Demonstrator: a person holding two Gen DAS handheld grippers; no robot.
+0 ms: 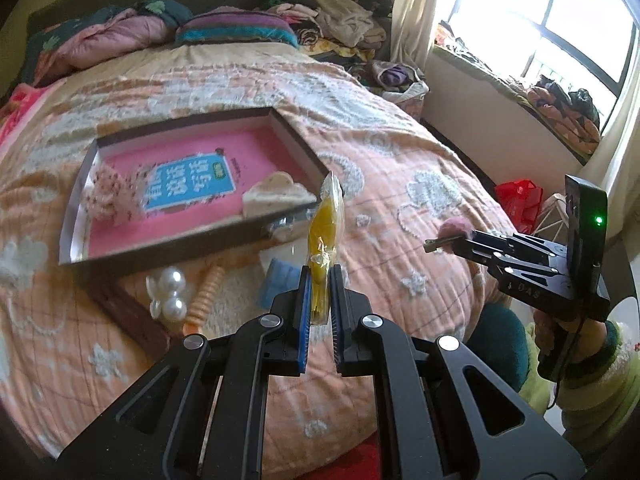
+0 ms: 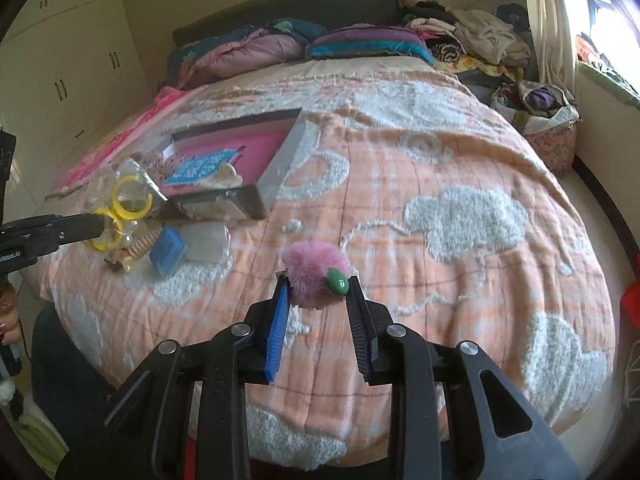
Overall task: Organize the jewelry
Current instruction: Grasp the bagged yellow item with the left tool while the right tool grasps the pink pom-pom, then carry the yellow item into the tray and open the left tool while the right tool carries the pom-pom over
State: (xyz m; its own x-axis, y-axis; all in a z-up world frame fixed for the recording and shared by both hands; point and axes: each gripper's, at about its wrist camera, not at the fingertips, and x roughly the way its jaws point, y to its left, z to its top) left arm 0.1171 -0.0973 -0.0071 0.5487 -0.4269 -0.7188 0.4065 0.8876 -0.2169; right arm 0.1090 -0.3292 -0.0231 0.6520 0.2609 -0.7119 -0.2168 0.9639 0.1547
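Observation:
My left gripper (image 1: 320,276) is shut on a clear packet of yellow rings (image 1: 326,236), held above the bed just in front of the open box (image 1: 192,240); the packet also shows in the right wrist view (image 2: 124,208). The box has a pink lining with a blue label (image 1: 188,182), a beaded piece (image 1: 106,194) and a cream hair clip (image 1: 276,196) inside. My right gripper (image 2: 318,286) is shut on a pink fluffy hair clip with a green bead (image 2: 316,276), above the bed's right part. It shows in the left wrist view (image 1: 432,245).
On the peach blanket (image 2: 400,200) in front of the box lie a pearl flower clip (image 1: 168,294), an orange spiral band (image 1: 206,300), a blue box (image 1: 280,284) and a clear plastic case (image 2: 206,244). Pillows and clothes pile up at the headboard (image 1: 224,28). A window (image 1: 540,20) is at right.

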